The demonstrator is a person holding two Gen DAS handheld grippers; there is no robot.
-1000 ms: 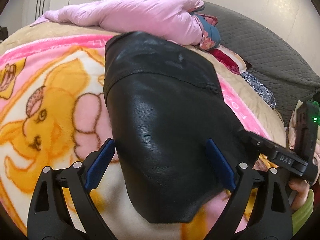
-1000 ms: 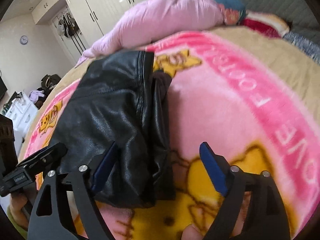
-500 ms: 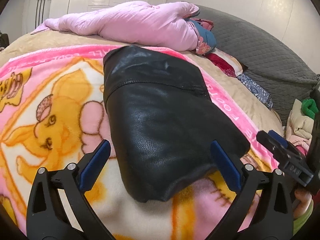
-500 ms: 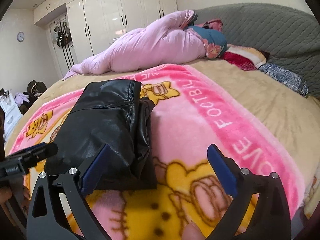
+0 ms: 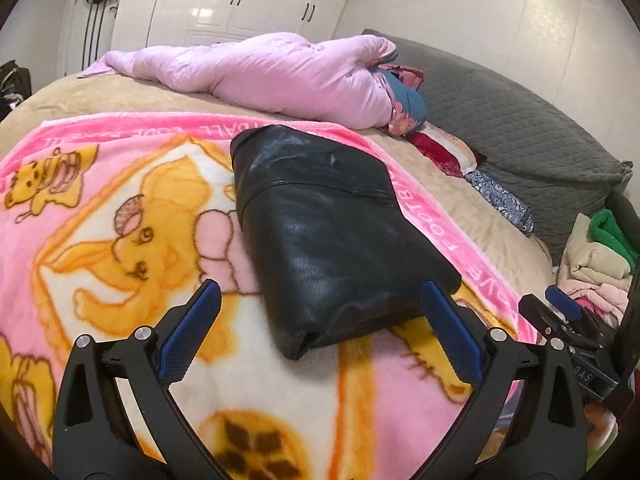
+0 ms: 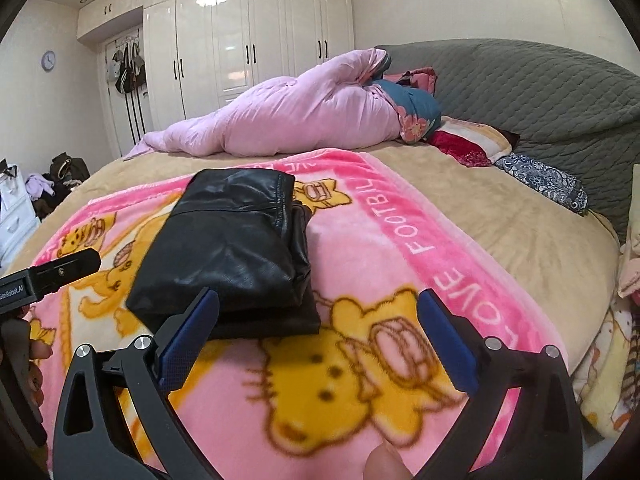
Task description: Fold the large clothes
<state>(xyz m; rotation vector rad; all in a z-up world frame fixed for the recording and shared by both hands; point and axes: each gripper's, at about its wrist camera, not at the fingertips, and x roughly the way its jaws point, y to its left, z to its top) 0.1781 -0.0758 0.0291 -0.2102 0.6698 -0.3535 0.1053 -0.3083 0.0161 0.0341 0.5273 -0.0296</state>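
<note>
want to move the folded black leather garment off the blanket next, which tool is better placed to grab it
Probably left. The left tool is open with the folded black leather garment centred straight ahead. The right tool, also open, faces mostly bare pink cartoon blanket, the garment off to its left.

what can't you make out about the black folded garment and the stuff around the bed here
- Black garment: its kind and its inner layers, folded under its own top, both views.
- Clothes pile: cut off by the right edge and right gripper, left wrist view.
- Blanket lettering: partly covered by the garment.
- Floor clutter: too small, right wrist view.
</note>
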